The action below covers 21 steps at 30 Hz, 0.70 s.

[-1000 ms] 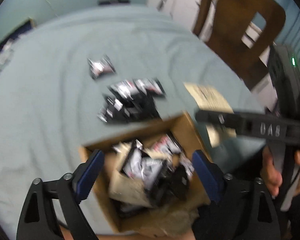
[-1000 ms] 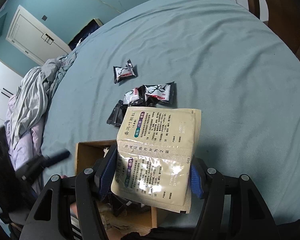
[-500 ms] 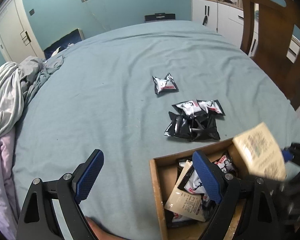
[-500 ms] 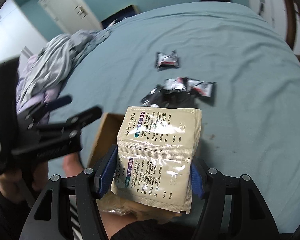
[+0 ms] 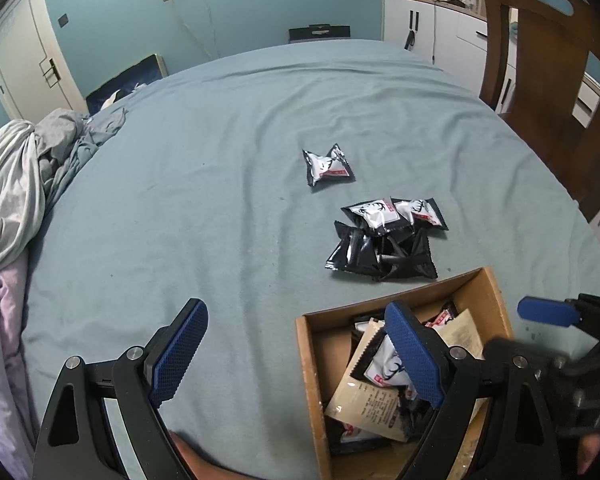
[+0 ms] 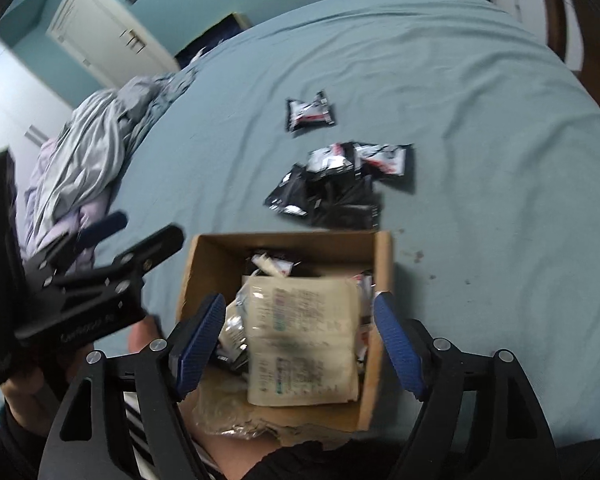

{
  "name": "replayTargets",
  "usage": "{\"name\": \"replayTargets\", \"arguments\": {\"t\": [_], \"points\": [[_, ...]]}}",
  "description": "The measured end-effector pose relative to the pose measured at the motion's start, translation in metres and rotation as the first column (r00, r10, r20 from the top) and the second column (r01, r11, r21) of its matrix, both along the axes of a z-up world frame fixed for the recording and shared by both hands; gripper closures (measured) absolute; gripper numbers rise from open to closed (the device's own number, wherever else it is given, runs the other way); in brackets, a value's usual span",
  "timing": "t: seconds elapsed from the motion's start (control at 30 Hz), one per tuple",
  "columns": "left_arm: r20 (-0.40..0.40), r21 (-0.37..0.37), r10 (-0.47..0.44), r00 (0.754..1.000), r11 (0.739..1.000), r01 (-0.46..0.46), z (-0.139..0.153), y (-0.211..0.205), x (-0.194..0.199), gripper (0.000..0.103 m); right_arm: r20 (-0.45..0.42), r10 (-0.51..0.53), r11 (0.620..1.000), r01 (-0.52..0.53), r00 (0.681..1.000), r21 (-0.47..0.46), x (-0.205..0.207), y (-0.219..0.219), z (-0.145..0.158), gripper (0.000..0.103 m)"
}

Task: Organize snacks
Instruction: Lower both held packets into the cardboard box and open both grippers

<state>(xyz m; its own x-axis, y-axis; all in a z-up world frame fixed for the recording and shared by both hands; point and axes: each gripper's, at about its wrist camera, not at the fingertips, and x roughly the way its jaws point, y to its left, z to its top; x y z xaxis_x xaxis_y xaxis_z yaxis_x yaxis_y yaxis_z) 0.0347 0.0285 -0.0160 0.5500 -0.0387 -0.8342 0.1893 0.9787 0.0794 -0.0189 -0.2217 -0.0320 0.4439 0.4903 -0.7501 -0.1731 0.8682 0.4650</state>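
Snacks lie in two places on the teal bedsheet: loose dark packets sit in a small heap just beyond an open cardboard box, with one more packet alone a little farther off, and the rest are piled inside the box. Starting at the left, the left gripper is spread wide with nothing between its blue pads; one pad hangs over bare sheet, the other over the box's near corner. A hand grips its black handle. Moving right, the right gripper hovers over the box with its jaws opening. A beige sachet lies between them atop the packets in the box, blurred, and clear of both pads as far as I can tell.
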Motion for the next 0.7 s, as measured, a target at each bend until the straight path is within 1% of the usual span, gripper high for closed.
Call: {"name": "replayTargets", "arguments": {"t": [0.07, 0.23, 0.43, 0.57, 0.7], "points": [[0.001, -0.004, -0.001, 1.0, 1.0, 0.001, 0.001, 0.0, -0.001, 0.012, 0.014, -0.036, 0.999, 0.036, 0.999, -0.013, -0.002, -0.003, 0.003, 0.027], [0.008, -0.004, -0.011, 1.0, 1.0, 0.011, 0.003, -0.002, -0.004, 0.012, 0.061, -0.062, 0.997, 0.064, 0.996, -0.032, -0.008, 0.001, 0.009, 0.027], [0.016, 0.002, -0.023, 1.0, 1.0, 0.023, 0.005, -0.007, -0.007, 0.012, 0.094, -0.045, 0.996, 0.052, 0.995, -0.069, -0.003, 0.005, 0.015, 0.027], [0.012, 0.009, -0.029, 1.0, 1.0, 0.029, 0.004, -0.009, -0.007, 0.011, 0.08, -0.054, 0.996, 0.06, 0.995, -0.073, 0.008, -0.002, 0.016, 0.027], [0.002, 0.006, -0.032, 0.999, 0.999, 0.032, 0.002, -0.011, -0.004, 0.011, 0.033, -0.094, 0.994, 0.096, 0.995, -0.06, 0.024, -0.014, 0.012, 0.027]]}}
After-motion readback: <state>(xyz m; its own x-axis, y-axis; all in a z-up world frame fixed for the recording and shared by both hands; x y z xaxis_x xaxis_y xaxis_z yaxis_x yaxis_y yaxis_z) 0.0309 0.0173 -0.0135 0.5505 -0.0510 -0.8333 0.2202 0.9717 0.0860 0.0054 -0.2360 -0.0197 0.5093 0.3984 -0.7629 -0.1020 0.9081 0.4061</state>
